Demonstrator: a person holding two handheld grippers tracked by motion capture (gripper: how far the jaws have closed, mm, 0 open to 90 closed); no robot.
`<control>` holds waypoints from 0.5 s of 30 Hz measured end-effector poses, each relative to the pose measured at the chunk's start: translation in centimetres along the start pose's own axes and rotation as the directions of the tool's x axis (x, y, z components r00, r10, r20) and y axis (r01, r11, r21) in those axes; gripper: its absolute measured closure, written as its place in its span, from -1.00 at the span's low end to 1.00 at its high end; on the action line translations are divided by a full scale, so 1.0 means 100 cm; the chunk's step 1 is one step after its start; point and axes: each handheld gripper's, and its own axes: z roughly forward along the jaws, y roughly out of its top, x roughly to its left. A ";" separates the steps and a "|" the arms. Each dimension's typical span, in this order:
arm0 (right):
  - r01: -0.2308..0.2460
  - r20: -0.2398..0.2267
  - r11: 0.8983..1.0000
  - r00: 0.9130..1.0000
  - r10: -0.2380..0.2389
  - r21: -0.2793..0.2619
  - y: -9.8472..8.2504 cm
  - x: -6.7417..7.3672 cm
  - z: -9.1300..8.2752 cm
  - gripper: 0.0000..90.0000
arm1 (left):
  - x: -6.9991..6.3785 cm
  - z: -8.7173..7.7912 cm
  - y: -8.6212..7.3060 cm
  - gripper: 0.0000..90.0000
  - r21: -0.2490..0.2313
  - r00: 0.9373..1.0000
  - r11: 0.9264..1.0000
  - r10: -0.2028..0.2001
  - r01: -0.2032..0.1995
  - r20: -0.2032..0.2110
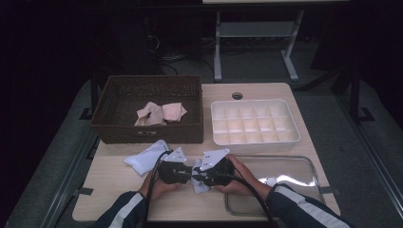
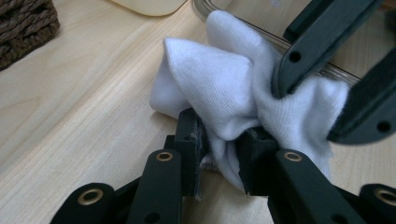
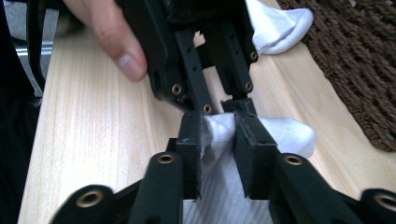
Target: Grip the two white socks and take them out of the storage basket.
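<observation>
Both forearms enter from the near edge, the left gripper [image 1: 175, 170] and right gripper [image 1: 212, 170] meeting nose to nose at mid-table. Each clamps the white sock [image 2: 224, 88] bunched between them on the table [image 1: 114, 180]. In the high view the sock is largely hidden.

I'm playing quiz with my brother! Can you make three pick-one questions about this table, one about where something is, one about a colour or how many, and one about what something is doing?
1. Where do the pinkish cloths lie?
A. in the brown basket
B. in the white divided tray
C. on the clear tray

2. What colour is the sock between the grippers?
A. red
B. white
C. green

3. What is the left gripper doing with that sock?
A. pinching it
B. hanging far above it
C. lying inside the basket

Answers: 1 A, they rest on the basket's floor. 2 B, the fabric is plain white. 3 A, its jaws squeeze the bunched fabric.
</observation>
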 end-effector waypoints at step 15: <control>-0.041 -0.021 0.999 0.999 0.042 0.025 -0.021 -0.004 -0.026 -0.05 | 0.000 -0.003 0.001 0.76 0.028 1.000 0.999 0.020 -0.020 -0.001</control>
